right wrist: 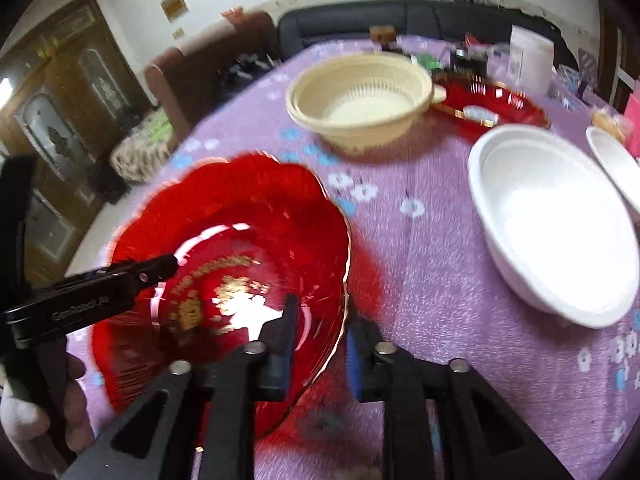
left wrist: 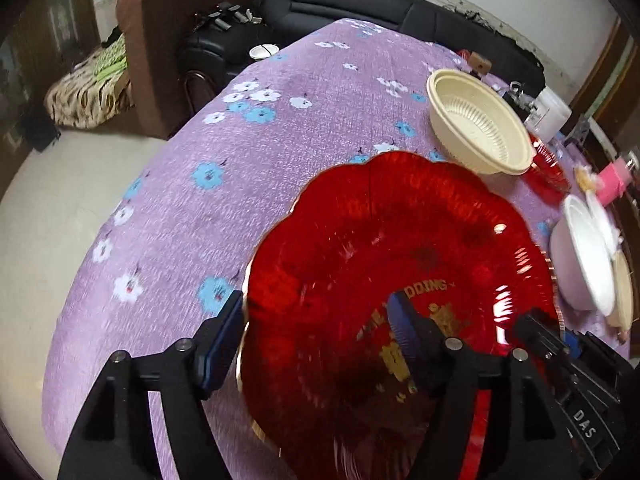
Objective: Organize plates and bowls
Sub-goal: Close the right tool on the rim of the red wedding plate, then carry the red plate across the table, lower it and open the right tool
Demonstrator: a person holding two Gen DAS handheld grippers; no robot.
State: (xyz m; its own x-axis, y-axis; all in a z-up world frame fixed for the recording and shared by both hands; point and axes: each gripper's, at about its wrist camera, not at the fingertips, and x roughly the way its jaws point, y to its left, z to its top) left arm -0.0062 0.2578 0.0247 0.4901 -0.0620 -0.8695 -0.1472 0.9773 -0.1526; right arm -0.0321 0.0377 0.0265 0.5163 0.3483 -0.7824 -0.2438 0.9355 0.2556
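Observation:
A large translucent red plate (left wrist: 360, 240) with a gold scalloped rim and gold lettering lies over the purple flowered tablecloth (left wrist: 192, 216). My left gripper (left wrist: 314, 304) is open and straddles its left rim, one pad outside the edge and the other over the plate's middle. My right gripper (right wrist: 322, 312) straddles the right rim of the same red plate (right wrist: 240, 216), with a visible gap between its inner pad and the rim. A finger (right wrist: 152, 272) of the left gripper reaches over the plate from the left. Whether the plate rests flat or tilted I cannot tell.
Farther back stand a cream strainer bowl (right wrist: 360, 100), a second red plate (right wrist: 492, 104) and clutter. At the right are a white bowl (right wrist: 552, 220) and another white dish (right wrist: 612, 160). A gloved hand (right wrist: 32, 420) holds the left gripper. The table edge curves at the left, with sofas beyond it.

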